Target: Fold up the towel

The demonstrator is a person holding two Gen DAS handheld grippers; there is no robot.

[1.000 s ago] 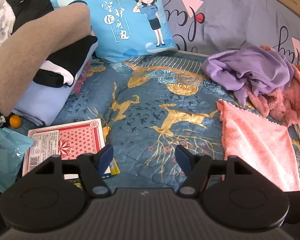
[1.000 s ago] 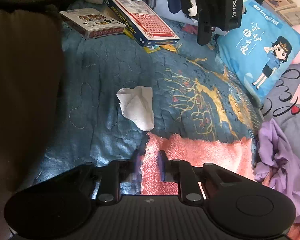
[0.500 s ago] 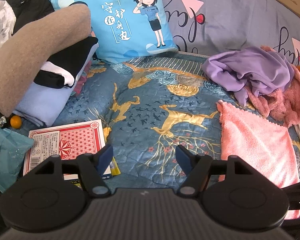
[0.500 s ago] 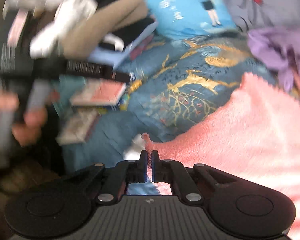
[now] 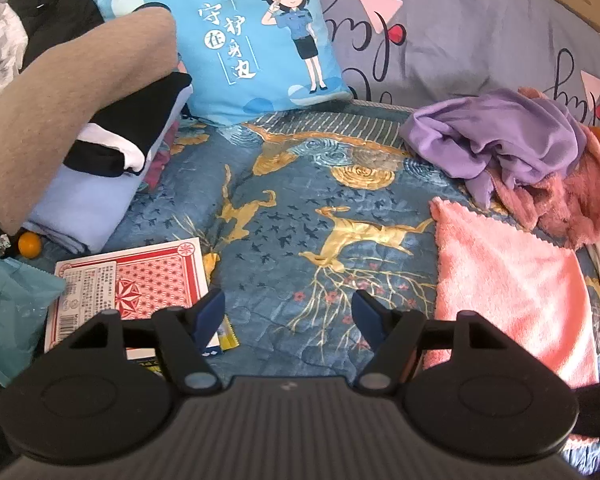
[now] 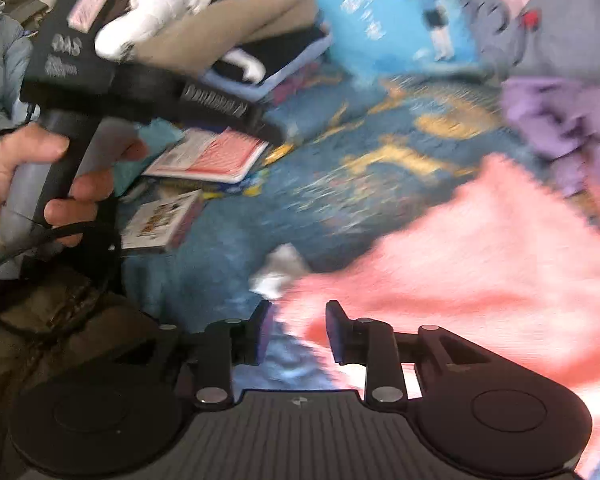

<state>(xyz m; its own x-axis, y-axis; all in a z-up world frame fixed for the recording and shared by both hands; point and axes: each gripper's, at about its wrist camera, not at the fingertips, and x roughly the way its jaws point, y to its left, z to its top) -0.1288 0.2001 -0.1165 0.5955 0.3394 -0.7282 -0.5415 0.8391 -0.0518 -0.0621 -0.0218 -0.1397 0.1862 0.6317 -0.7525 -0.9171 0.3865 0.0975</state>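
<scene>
A pink towel (image 5: 512,292) lies spread on the blue patterned bedspread (image 5: 300,216), at the right in the left wrist view. My left gripper (image 5: 288,300) hovers open over the bedspread, left of the towel, with nothing between its fingers. In the blurred right wrist view the pink towel (image 6: 480,248) fills the right side. Its near left corner lies under my right gripper (image 6: 298,308), whose fingers stand apart. A hand (image 6: 28,184) holds the left gripper's handle at the far left there.
A blue cartoon pillow (image 5: 256,36) leans at the back. Purple cloth (image 5: 500,140) and dark pink fuzzy cloth (image 5: 568,204) are heaped beyond the towel. Folded clothes (image 5: 72,128), a red card box (image 5: 132,280) and a teal packet (image 5: 8,304) crowd the left. A white tissue (image 6: 280,272) lies by the towel's corner.
My right gripper pinched the towel's corner, swung it round with the view, and has now opened off it. The left gripper has barely moved.
</scene>
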